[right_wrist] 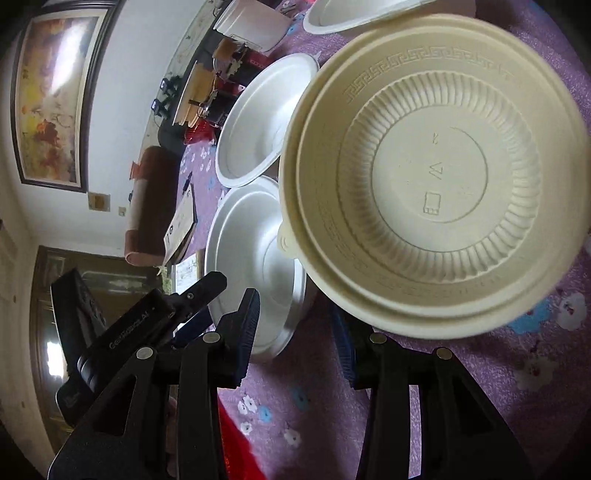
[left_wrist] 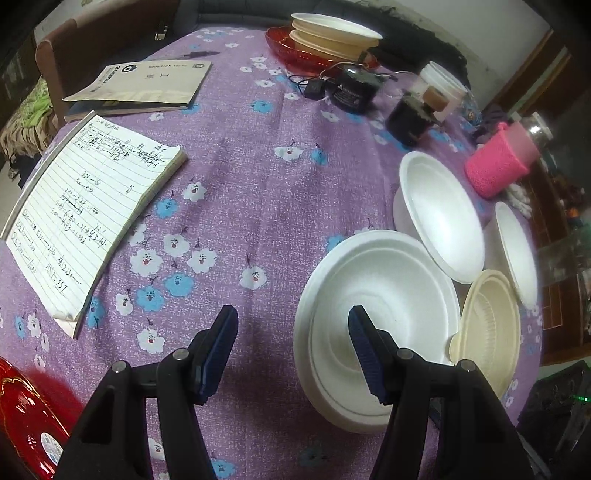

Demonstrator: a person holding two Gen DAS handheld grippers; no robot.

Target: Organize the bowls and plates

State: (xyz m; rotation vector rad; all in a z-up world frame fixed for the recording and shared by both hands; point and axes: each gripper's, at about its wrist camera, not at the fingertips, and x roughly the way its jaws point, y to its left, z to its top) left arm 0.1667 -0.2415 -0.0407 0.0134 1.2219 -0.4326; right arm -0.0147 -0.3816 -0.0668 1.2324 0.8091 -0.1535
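In the left wrist view my left gripper (left_wrist: 293,325) is open, its right finger over the near white foam plate (left_wrist: 376,291), its left finger over the cloth. A cream plastic bowl (left_wrist: 487,325) lies beside it, with two white foam bowls (left_wrist: 439,210) (left_wrist: 515,251) behind. A stack of cream and white dishes (left_wrist: 332,33) sits on a red tray (left_wrist: 291,51) at the far edge. In the right wrist view my right gripper (right_wrist: 295,328) is open, just below the rim of the cream bowl (right_wrist: 436,177). The white plate (right_wrist: 251,266) and a white bowl (right_wrist: 266,118) lie left of it.
A purple flowered tablecloth (left_wrist: 258,192) covers the table. An open notebook (left_wrist: 85,210) and a booklet (left_wrist: 144,85) lie at the left. A black adapter (left_wrist: 351,92), jars (left_wrist: 439,88) and a pink cup (left_wrist: 498,158) stand at the far right. A red packet (left_wrist: 26,417) is near left.
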